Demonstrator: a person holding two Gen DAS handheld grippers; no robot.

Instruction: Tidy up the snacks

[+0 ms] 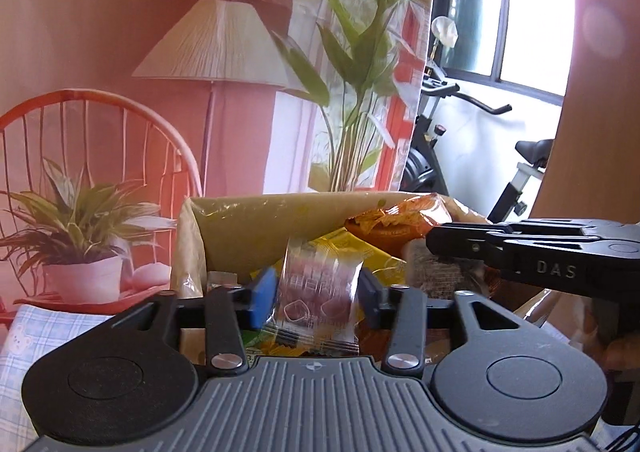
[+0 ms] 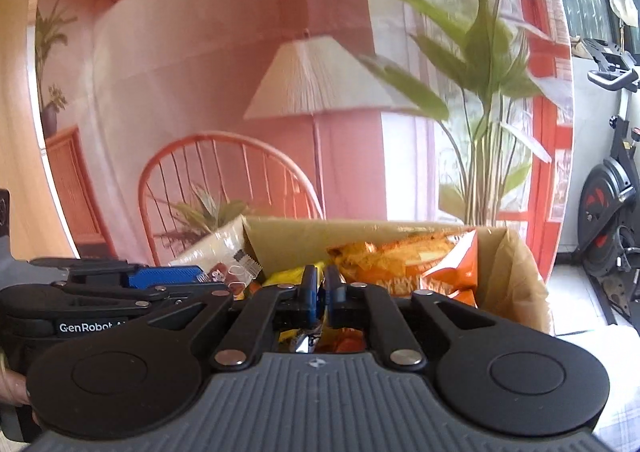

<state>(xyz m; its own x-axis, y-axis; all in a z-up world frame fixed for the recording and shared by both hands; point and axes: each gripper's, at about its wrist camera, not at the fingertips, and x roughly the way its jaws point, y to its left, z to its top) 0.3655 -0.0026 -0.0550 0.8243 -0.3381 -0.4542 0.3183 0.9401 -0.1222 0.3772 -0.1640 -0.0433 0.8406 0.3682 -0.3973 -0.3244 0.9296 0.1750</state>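
Note:
My left gripper [image 1: 316, 296] is shut on a clear snack packet [image 1: 318, 292] with red print, held upright over an open cardboard box [image 1: 256, 228]. The box holds an orange chip bag [image 1: 404, 217] and a yellow packet [image 1: 360, 248]. My right gripper [image 2: 322, 292] has its jaws nearly closed on the thin edge of a silvery wrapper [image 2: 308, 340], low over the same box [image 2: 516, 284]. The orange chip bag [image 2: 412, 264] lies just beyond it. The right gripper also shows in the left wrist view [image 1: 532, 248] at the right. The left gripper shows in the right wrist view [image 2: 168, 278] at the left.
A printed backdrop with a lamp, chair and plants hangs behind the box. A blue checked cloth [image 1: 36, 332] covers the surface at the left. An exercise bike [image 2: 612, 187] stands at the far right by a window.

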